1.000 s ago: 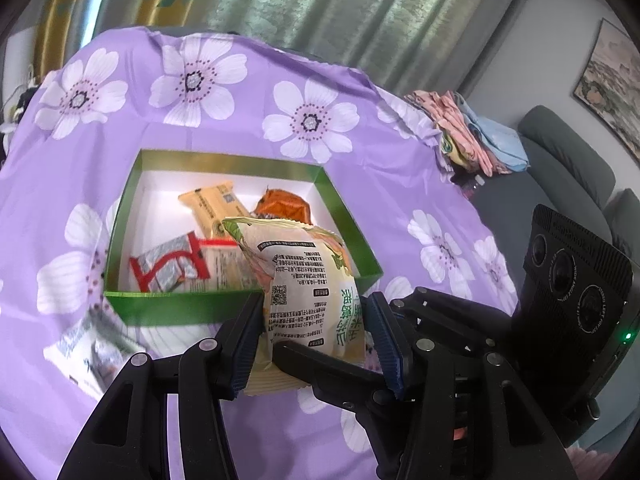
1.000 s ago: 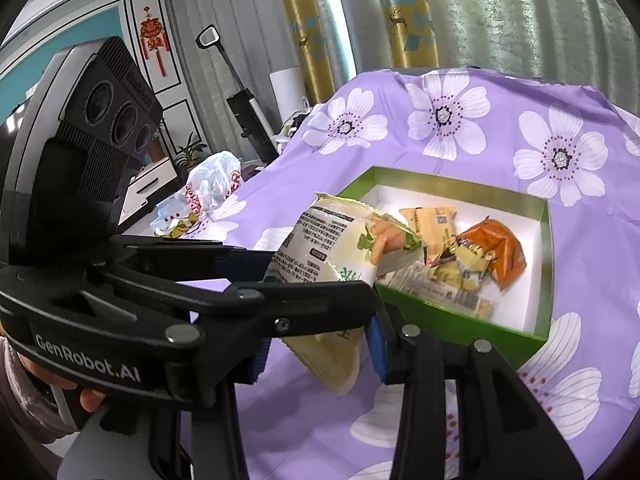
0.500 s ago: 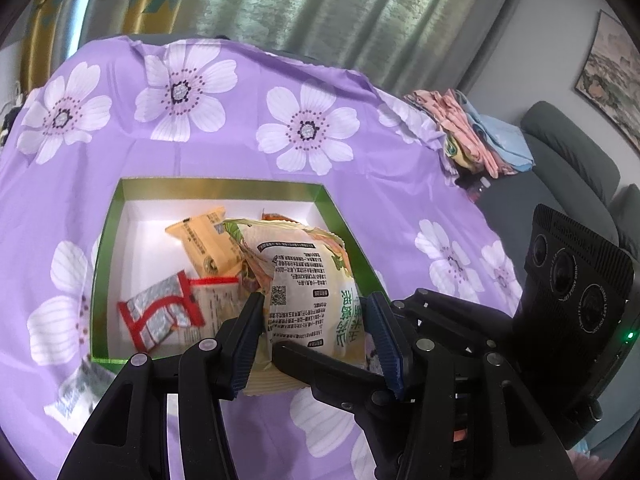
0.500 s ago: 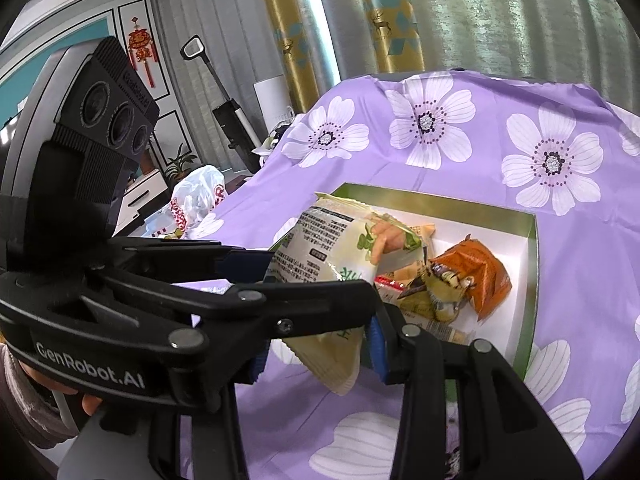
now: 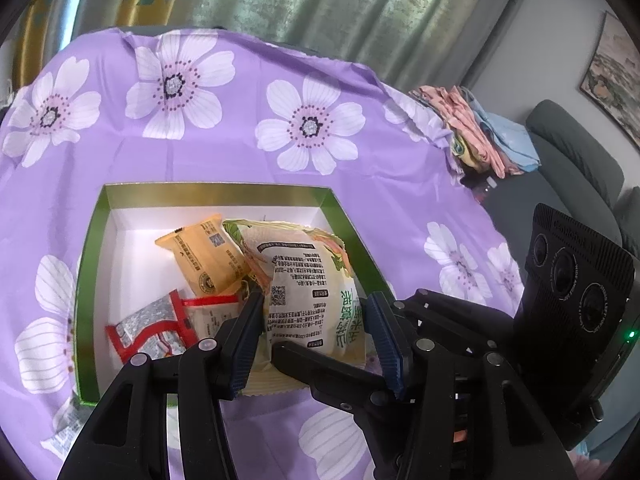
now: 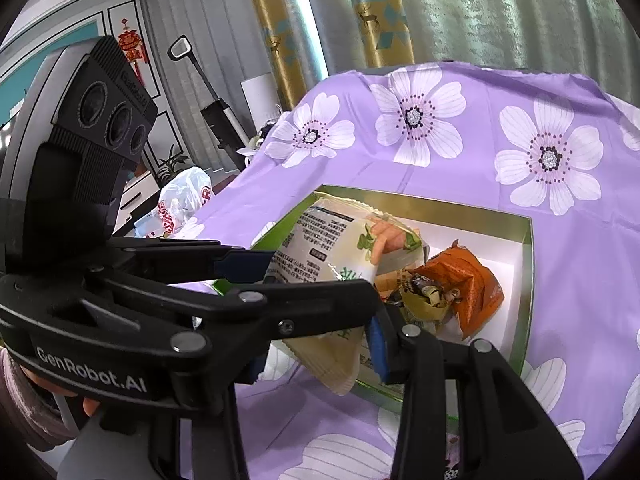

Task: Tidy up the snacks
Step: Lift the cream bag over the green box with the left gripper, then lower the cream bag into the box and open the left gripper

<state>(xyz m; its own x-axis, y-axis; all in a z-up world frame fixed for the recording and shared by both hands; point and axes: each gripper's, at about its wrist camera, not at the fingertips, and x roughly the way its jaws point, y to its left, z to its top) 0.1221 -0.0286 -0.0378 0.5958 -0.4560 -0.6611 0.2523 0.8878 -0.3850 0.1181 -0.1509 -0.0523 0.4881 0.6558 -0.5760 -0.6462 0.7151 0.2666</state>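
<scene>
A white and green snack bag hangs over the near right part of the green box, tilted. My left gripper is shut on its sides, the blue pads pressing the lower half. My right gripper is shut on the bag's bottom corner, and the left gripper's arm crosses in front of it. Inside the white-lined box lie a yellow packet, a red and silver packet and an orange packet. The bag hides part of the box floor.
A purple flowered cloth covers the table. One loose packet lies on it at the box's near left corner. Folded clothes sit at the table's far right, a grey sofa behind. A plastic bag lies off to the left.
Both grippers have carried the bag forward. The box has come nearer in both views, and the bag now hangs over its inside rather than in front of its near wall.
</scene>
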